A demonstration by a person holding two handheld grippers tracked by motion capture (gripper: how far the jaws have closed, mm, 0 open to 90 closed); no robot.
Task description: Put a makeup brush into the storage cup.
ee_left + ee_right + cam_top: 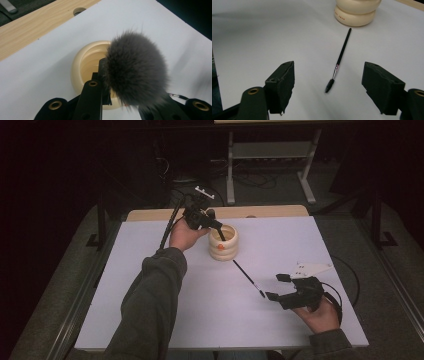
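here the white tabletop (150,285) fills the middle of the high view, and on it, just above centre, stands a cream ribbed holder (223,243) with an open mouth. the left claw (212,222) hangs over that mouth at the upper middle of the frame, its jaws clamped on the black handle of a fluffy grey makeup brush (136,68); in the left gripper view the brush head sits at centre right, bristles toward the camera, and the handle points down into the holder (85,62) behind it.

the right claw (278,286) rests low at the lower right of the high view, its jaws wide apart and holding nothing. the thing it faces is a thin black spoolie brush (338,61), lying flat on the tabletop between the holder and that claw. in the right gripper view the brush runs from upper centre, where its plain tip ends just short of the holder's base (355,17), down to the bristled end at lower centre, between the two jaws but ahead of them. so its long axis points nearly straight at the right claw, bristles nearest, and i judge the right hand far better placed to take it, closing across the handle, not along it.
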